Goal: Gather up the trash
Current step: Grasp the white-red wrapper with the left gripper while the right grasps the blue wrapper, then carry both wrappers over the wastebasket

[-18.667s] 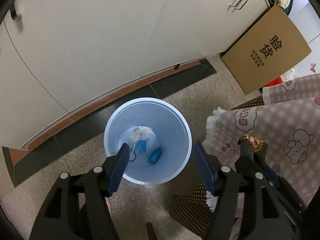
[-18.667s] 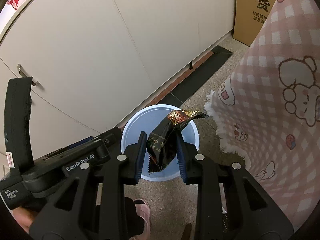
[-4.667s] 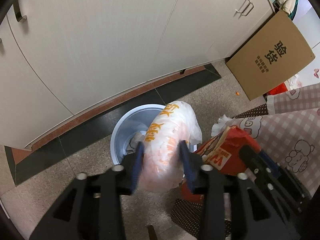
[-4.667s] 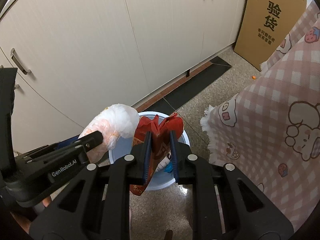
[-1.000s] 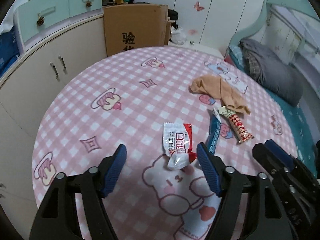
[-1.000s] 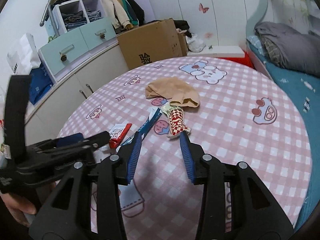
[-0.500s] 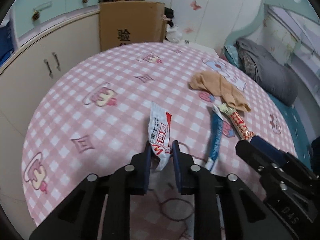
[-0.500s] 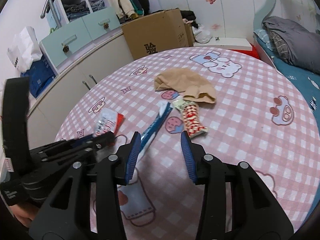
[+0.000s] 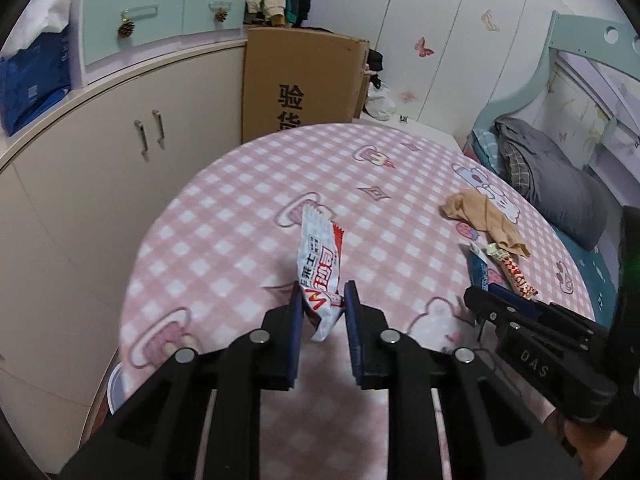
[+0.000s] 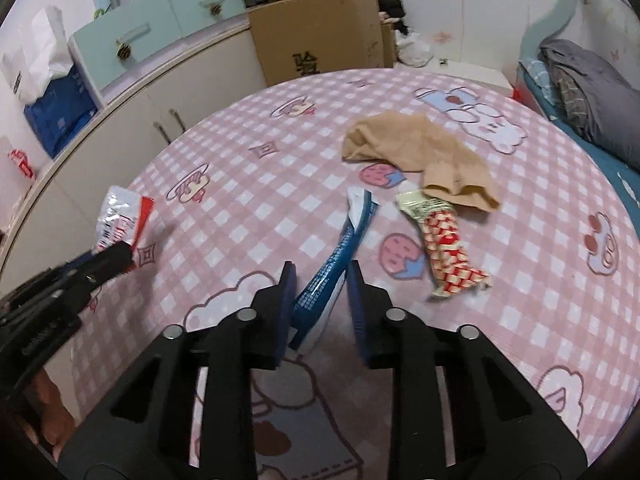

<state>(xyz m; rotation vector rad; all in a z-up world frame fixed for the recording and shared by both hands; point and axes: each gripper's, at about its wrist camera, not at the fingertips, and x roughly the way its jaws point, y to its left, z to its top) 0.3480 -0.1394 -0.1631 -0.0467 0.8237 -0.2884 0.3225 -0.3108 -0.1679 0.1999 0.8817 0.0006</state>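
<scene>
My left gripper (image 9: 323,294) pinches the red-and-white snack wrapper (image 9: 320,264), lifted above the pink checked worktop (image 9: 240,216). My right gripper (image 10: 318,276) has just been closing and clamps the blue wrapper (image 10: 340,252), just beside the red-checked wrapper (image 10: 448,252).

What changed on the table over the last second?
The left gripper closed on the red-and-white wrapper and lifted it off the tablecloth. The right gripper has just been closing, the blue wrapper between its pads. The checkered wrapper and tan cloth stayed put.
</scene>
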